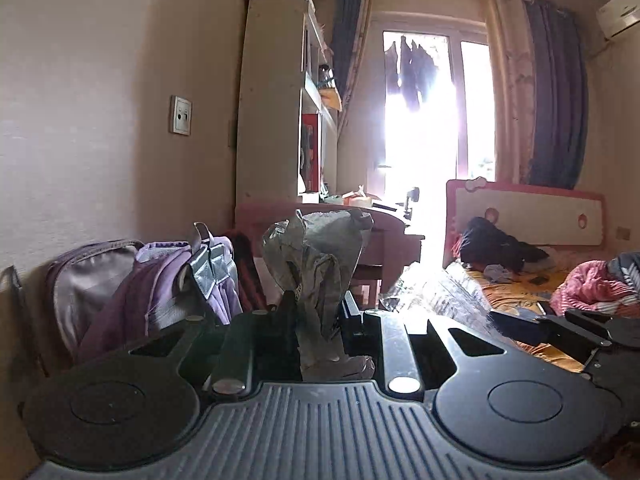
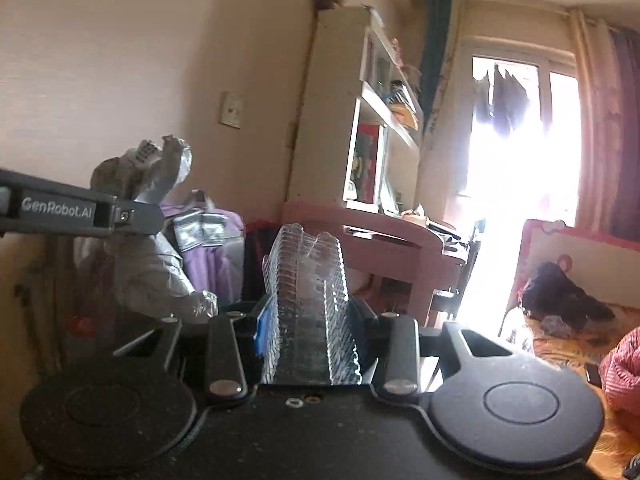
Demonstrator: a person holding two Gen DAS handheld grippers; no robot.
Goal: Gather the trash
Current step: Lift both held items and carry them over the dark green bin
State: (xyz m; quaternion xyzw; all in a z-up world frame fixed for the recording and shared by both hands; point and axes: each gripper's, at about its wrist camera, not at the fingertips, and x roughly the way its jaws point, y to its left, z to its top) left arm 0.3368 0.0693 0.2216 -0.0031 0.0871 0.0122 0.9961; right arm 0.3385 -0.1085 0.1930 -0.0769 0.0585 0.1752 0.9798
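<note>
My left gripper [image 1: 314, 312] is shut on a crumpled grey plastic bag [image 1: 316, 264] that stands up between its fingers. The same bag [image 2: 148, 216] shows in the right wrist view, hanging from the left gripper [image 2: 138, 216] at the left. My right gripper [image 2: 306, 320] is shut on a clear ribbed plastic container [image 2: 308, 300], squeezed flat between the fingers. In the left wrist view the right gripper [image 1: 520, 326] reaches in from the right with the clear plastic [image 1: 432, 288] ahead of it. Both are held in the air.
A purple backpack [image 1: 160, 280] leans by the left wall. A pink desk [image 2: 384, 244] and white bookshelf [image 1: 276, 100] stand ahead. A bed [image 1: 532, 280] with clothes and a pink headboard is at right. Bright balcony door [image 1: 424, 140] behind.
</note>
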